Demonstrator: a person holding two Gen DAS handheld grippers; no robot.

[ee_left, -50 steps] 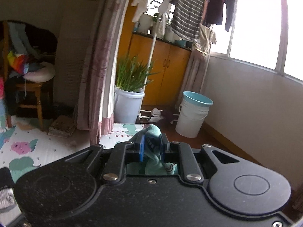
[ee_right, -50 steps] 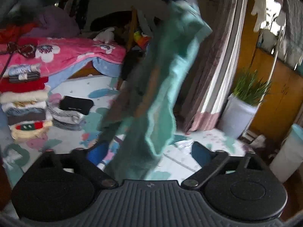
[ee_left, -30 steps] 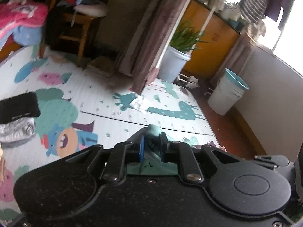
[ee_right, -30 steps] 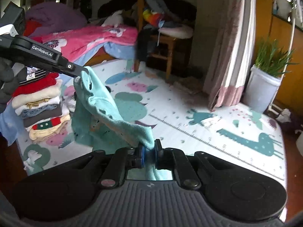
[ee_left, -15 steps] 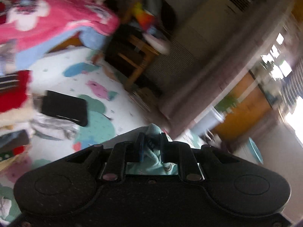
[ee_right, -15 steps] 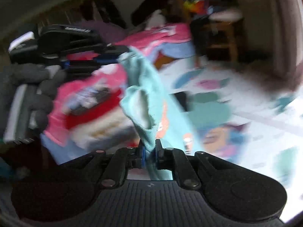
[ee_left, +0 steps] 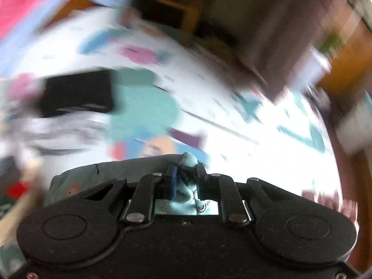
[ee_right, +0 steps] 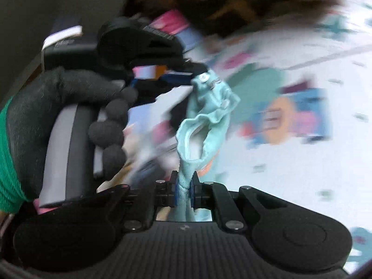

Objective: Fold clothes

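Note:
A small teal garment hangs in the air between my two grippers. My right gripper is shut on one end of it. My left gripper, held by a black-gloved hand, is shut on the other end, up and to the left in the right wrist view. In the left wrist view my left gripper pinches a teal fold, and the rest of the garment drapes to the left below the fingers. Both views are motion-blurred.
A cartoon play mat covers the floor below. A folded black garment lies on a pile of folded clothes at the left. A pink bed cover, a wooden chair and a curtain stand beyond.
Both grippers have swung fast while staying shut on the teal garment. The views have tilted down toward the mat, and the two grippers have come closer together.

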